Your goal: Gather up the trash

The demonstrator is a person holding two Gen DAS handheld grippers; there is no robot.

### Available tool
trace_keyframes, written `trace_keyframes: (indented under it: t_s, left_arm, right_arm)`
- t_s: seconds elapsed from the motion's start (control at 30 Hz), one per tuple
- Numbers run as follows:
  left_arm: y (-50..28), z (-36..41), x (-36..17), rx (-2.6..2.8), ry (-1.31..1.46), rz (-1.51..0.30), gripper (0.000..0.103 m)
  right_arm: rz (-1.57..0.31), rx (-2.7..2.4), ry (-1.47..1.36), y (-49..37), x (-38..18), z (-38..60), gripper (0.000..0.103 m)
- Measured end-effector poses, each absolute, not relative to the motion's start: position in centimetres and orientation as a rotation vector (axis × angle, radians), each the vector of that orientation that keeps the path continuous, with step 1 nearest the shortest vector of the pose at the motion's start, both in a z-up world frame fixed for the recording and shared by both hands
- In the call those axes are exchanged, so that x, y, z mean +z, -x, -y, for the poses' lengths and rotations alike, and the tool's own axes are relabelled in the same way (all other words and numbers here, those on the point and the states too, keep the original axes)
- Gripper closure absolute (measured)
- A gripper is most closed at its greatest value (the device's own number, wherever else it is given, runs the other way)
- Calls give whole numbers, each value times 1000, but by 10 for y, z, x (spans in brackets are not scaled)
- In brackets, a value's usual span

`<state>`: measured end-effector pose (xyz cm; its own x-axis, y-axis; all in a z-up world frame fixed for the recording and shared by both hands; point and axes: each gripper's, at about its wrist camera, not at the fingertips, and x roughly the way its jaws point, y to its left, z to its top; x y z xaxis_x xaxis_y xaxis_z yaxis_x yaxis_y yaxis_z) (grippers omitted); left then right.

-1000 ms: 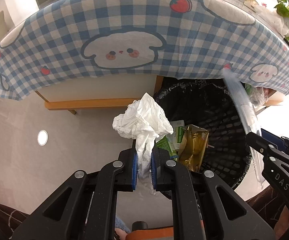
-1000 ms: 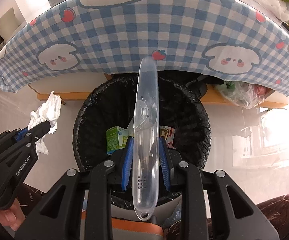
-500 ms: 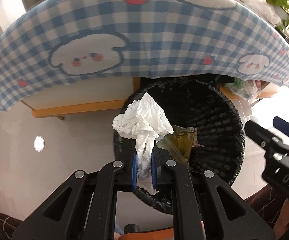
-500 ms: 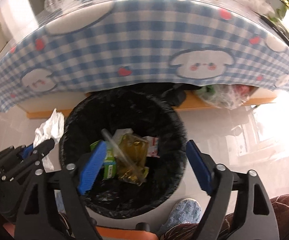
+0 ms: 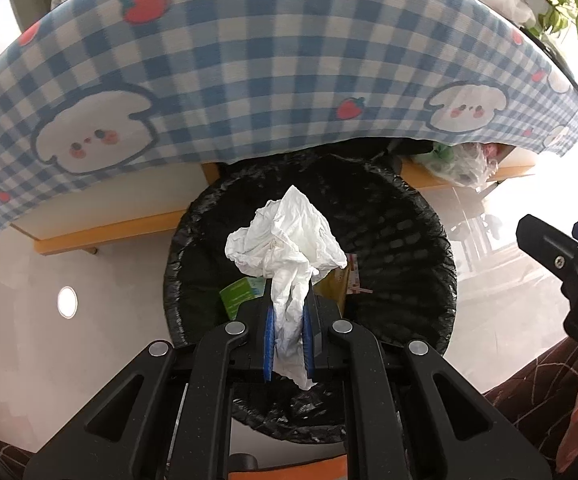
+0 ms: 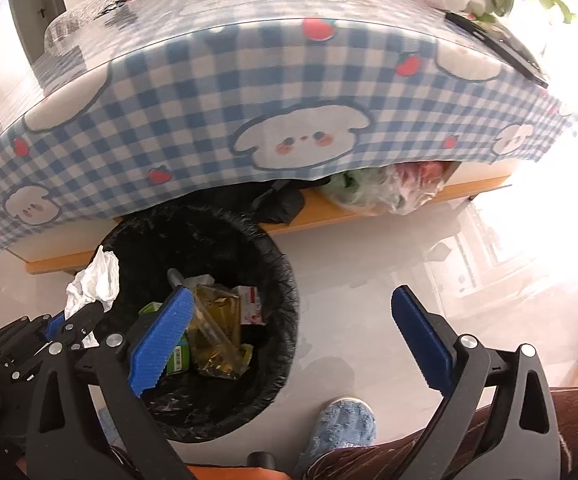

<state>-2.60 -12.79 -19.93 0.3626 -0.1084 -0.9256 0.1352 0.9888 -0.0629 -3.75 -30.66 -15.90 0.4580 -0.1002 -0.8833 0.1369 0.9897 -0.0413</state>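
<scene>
My left gripper (image 5: pixel 288 312) is shut on a crumpled white tissue (image 5: pixel 285 236) and holds it over the black-lined trash bin (image 5: pixel 441 248). The tissue also shows in the right wrist view (image 6: pixel 97 280), at the bin's left rim (image 6: pixel 285 264). My right gripper (image 6: pixel 289 312) is open and empty, to the right of the bin. A clear plastic case (image 6: pixel 205 320) lies in the bin on a gold wrapper (image 6: pixel 217 332), beside a green carton (image 6: pixel 177 352).
A table with a blue checked cloth (image 5: pixel 249 68) hangs over the bin's far side. A wooden bench rail (image 5: pixel 101 232) runs under it. A plastic bag of items (image 6: pixel 385 192) sits under the table. A blue slipper (image 6: pixel 341 428) is by the bin.
My right gripper opened and dropped the clear case into the bin, then drew to the right. My left gripper carried the tissue right, from beside the bin to over it.
</scene>
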Motion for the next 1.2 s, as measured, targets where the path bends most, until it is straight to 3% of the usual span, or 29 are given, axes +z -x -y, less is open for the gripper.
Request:
trace_keyframes:
  t_s: [0.23,0.3,0.37,0.5,0.67,0.73,0.87,1.2]
  left_arm:
    - [23,137,-199,-167,-32,-1178,88]
    - [24,135,-197,-157,-40,-1166,80]
    - [23,133,-193,-147,-31,-1155,63]
    - [22,125,-180,-126,-27,-1119,50]
    - [22,109,-153,-88,-5,-1067,27]
    - [23,101,-136,-70,7,-1029,24]
    - [29,85,-98,-38,43,-958,9]
    - [56,59,-37,-7,37,-877,6]
  right_arm:
    - [-1088,-162,-57,39,-156,318,8]
    - [-1086,-161,-56,38,-156,318,8]
    - [-1081,-158,-48,36,-154,317,8]
    - [-1052,-137,-25,32,-143,311,8]
    - [-999,-82,1,28,-120,297,8]
    - [-973,-62,-4,26,-108,293,8]
    - [-934,-29,-8,24,-87,285,8]
    - [-866,40,31,41,-41,260,8]
